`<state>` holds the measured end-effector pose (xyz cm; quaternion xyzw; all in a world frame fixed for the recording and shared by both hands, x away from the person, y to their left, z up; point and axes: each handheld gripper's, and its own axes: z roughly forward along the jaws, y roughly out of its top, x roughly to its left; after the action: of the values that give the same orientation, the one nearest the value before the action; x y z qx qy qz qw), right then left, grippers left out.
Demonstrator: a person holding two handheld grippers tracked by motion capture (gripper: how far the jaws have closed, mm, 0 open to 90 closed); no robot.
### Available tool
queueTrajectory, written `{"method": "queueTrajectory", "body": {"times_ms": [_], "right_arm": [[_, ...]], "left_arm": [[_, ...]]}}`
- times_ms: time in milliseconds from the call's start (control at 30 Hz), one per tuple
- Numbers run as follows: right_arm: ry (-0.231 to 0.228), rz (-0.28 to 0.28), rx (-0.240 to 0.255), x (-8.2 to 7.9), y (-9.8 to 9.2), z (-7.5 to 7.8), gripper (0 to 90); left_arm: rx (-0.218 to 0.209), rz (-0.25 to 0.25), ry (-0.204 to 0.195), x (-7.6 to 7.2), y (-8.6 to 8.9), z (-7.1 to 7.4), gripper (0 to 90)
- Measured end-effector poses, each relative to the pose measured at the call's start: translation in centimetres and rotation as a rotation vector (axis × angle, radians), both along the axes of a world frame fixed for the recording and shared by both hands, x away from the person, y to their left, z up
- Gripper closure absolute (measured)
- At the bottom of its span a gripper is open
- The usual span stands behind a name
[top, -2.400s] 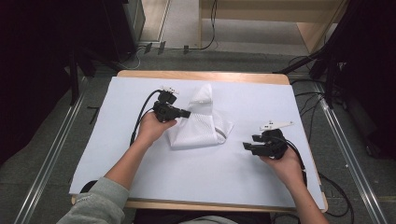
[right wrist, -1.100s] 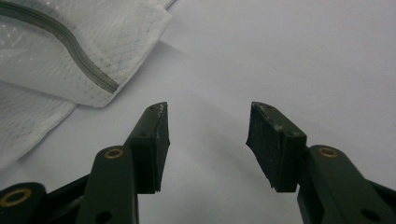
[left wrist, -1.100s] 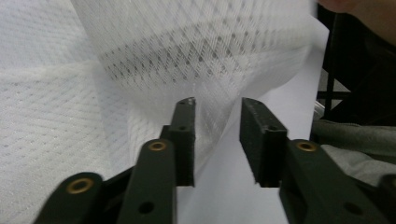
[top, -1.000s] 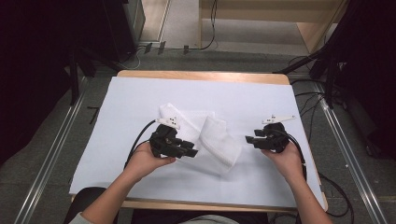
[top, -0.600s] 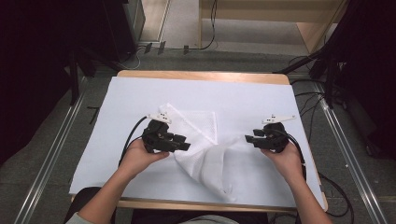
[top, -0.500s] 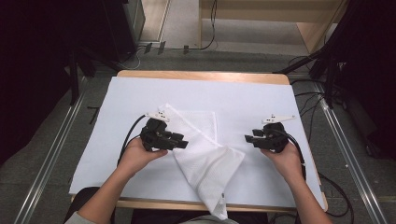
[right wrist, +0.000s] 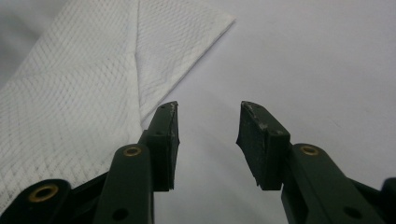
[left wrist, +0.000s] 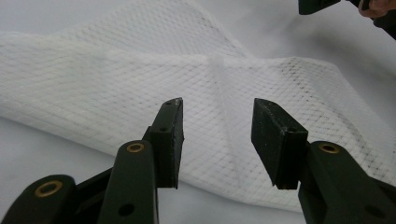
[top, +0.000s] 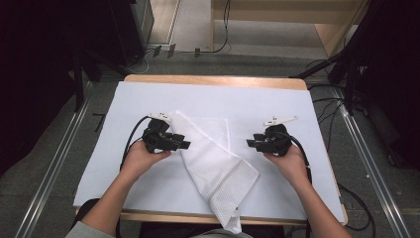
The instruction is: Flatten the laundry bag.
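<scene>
A white mesh-textured cloth [top: 213, 158] lies in a long diagonal strip on the table, its near end hanging over the front edge. My left gripper [top: 184, 144] sits at the cloth's left edge, open. Its jaws have just been opening. In the left gripper view [left wrist: 217, 106] the cloth [left wrist: 116, 79] lies under and beyond them, not pinched. My right gripper [top: 250, 143] rests just right of the cloth, apart from it, open. Its jaws have just been closing with nothing between them [right wrist: 209, 111]; the cloth's corner [right wrist: 177, 37] lies to their left.
A white sheet [top: 297, 109] covers the wooden table [top: 213, 80]. Bare sheet lies on both sides of the cloth and behind it. Cables trail from both grippers. Metal rails [top: 54, 163] run on the floor along either side, with dark equipment beyond.
The cloth, bunched between the grippers a second ago, now stretches flat toward the front edge. The left gripper has drawn back to the left, off the cloth. The right one has edged left.
</scene>
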<state>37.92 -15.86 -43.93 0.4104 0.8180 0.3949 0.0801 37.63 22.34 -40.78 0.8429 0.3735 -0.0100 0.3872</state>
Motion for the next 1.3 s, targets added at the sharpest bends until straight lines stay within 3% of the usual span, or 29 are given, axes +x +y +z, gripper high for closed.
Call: {"method": "queueTrajectory", "body": {"times_ms": [600, 1000, 1300], "right_arm": [[-0.002, 0.019, -0.005, 3.9, 4.6, 0.0, 60.7], [0.046, 0.025, -0.011, 6.0, 6.9, -1.7, 57.4], [0.029, 0.031, -0.063, 6.7, 8.0, -2.8, 56.0]], "left_arm": [[0.000, 0.059, -0.015, -0.2, 2.0, -0.3, 48.9], [-0.011, 0.095, -0.015, -1.1, 3.3, -0.4, 47.7], [-0.020, 0.127, -0.012, -1.4, 4.2, -0.4, 47.5]]}}
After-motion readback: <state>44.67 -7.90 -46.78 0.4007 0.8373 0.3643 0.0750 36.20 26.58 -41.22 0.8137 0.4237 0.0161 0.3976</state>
